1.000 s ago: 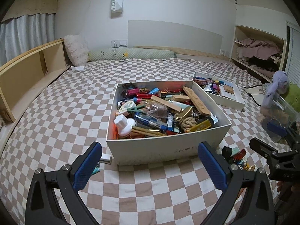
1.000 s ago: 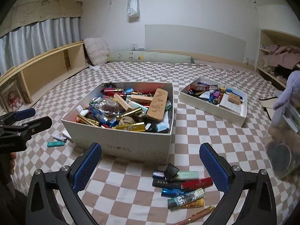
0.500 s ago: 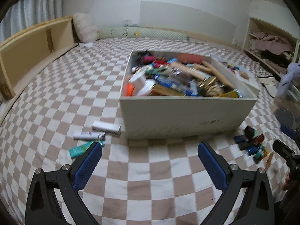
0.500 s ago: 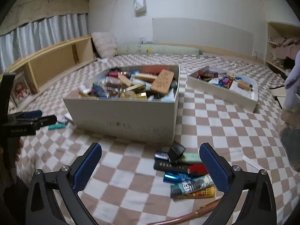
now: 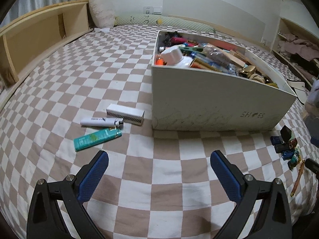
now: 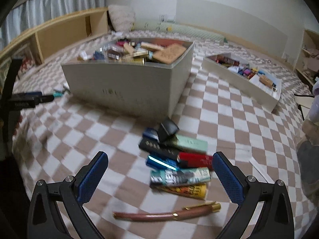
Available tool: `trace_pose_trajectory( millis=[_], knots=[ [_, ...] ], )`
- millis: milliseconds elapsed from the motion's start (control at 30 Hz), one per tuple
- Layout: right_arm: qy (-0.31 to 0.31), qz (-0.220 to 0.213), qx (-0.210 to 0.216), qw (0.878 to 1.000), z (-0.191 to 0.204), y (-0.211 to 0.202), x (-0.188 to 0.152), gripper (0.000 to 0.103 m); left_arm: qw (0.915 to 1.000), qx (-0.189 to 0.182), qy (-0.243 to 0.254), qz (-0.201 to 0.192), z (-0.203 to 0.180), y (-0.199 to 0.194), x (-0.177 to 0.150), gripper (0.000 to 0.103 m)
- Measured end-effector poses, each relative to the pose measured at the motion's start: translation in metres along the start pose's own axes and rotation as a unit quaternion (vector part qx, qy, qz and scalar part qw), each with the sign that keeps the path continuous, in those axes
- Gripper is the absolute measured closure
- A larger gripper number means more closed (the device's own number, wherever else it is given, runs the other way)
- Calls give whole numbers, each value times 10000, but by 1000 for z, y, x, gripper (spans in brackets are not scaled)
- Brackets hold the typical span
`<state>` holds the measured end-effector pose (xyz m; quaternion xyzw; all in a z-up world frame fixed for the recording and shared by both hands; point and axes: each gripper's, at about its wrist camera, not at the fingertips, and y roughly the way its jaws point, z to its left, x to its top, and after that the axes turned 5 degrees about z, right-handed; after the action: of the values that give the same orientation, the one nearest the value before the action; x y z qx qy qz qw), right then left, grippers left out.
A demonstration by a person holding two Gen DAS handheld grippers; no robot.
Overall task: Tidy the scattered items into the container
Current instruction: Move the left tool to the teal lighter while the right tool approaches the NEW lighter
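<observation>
Both grippers have been lowered, jaws open and empty: the left gripper (image 5: 159,171) toward the teal rectangular lighter (image 5: 97,139), the right gripper (image 6: 159,171) over the heap of coloured lighters (image 6: 175,159) beside the full white cardboard box (image 6: 127,87); pickups appear imminent.

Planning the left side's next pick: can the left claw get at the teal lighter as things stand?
Probably yes: the left claw is open, and the teal lighter lies flat on bare bedspread ahead-left, apart from the white lighter.

Three lighters (image 5: 97,138) beside full box (image 5: 209,103)
</observation>
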<state>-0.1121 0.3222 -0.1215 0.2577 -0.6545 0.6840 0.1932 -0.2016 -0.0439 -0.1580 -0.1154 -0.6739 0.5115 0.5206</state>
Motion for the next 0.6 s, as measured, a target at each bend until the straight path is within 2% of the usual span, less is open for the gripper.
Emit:
trace_pose_trajectory(
  millis=[233, 467, 500, 533, 567, 600],
  knots=[
    [-74, 574, 216, 9981, -18, 30, -9, 0, 9996, -15, -233, 170, 14, 7, -4, 0],
    [-31, 870, 151, 9961, -22, 47, -15, 0, 9974, 107, -623, 354, 35, 13, -1, 0],
    [-32, 864, 142, 9962, -22, 47, -15, 3, 9967, 132, -694, 400, 39, 15, -1, 0],
    [-38, 844, 98, 9964, -22, 46, -16, 14, 9961, 141, -752, 435, 41, 16, -1, 0],
    [-36, 829, 31, 9965, -22, 44, -17, 19, 9954, 145, -820, 469, 44, 18, -1, 0],
    [-25, 838, 11, 9965, -22, 44, -17, 19, 9946, 147, -900, 499, 47, 19, -1, 0]
  ],
)
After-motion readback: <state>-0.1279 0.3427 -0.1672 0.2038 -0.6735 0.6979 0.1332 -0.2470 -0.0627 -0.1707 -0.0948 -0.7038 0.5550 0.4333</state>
